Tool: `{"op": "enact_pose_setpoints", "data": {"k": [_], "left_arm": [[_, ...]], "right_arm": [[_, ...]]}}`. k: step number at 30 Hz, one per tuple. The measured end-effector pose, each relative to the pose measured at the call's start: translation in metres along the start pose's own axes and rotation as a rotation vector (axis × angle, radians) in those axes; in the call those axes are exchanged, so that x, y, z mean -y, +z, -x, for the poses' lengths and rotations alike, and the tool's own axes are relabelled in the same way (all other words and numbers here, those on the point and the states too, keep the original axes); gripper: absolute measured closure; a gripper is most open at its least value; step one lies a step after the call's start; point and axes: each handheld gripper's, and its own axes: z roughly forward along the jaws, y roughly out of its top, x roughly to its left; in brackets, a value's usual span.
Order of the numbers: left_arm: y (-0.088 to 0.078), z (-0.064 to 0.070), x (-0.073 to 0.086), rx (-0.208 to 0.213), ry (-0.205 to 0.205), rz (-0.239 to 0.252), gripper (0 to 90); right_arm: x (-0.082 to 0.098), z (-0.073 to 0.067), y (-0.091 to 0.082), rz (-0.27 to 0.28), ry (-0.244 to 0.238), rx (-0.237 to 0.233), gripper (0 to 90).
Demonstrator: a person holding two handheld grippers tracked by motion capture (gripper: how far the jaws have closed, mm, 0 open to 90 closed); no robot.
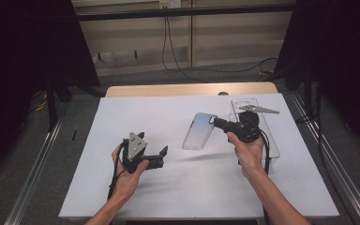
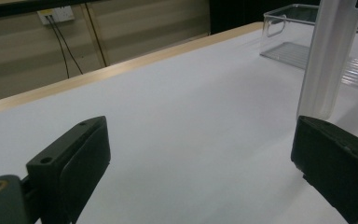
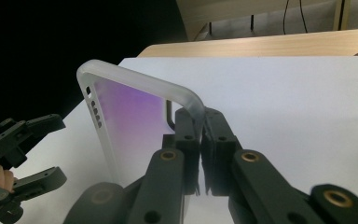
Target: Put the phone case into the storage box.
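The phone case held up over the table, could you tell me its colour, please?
Frosted clear phone case, purple-tinted in the right gripper view.

High view: fixed above tabletop's (image 1: 136, 197) near edge, facing forward and down, whole top framed. Left gripper view: low over tabletop, facing far edge and clear bin (image 2: 307, 46). Right gripper view: close behind phone case (image 3: 135, 112), facing left edge. All share case and white top.

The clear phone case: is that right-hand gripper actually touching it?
Touching. In the right gripper view the right gripper has its jaws shut on the edge of the phone case.
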Motion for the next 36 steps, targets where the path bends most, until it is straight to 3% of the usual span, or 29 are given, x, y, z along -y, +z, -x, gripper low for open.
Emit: {"op": "enact_pose_setpoints", "data": {"k": [6, 17, 24, 29, 36], "left_arm": [[-0.006, -0.005, 0.006, -0.013, -0.013, 0.05, 4.8], [-0.022, -0.018, 0.013, -0.019, -0.065, 0.054, 3.3], [-0.038, -0.024, 0.019, -0.042, -0.041, 0.059, 2.9], [-0.048, -0.034, 0.024, -0.053, -0.065, 0.062, 3.0], [-0.064, -0.04, 0.027, -0.063, -0.05, 0.081, 2.7]], "right_arm": [[-0.003, 0.005, -0.005, 0.022, -0.01, 0.023, 86.2], [-0.007, 0.011, -0.012, 0.049, -0.013, 0.048, 86.2], [-0.011, 0.014, -0.017, 0.064, -0.017, 0.068, 86.1], [-0.012, 0.016, -0.021, 0.069, -0.026, 0.081, 86.1], [-0.016, 0.021, -0.026, 0.083, -0.028, 0.092, 86.2]]}}
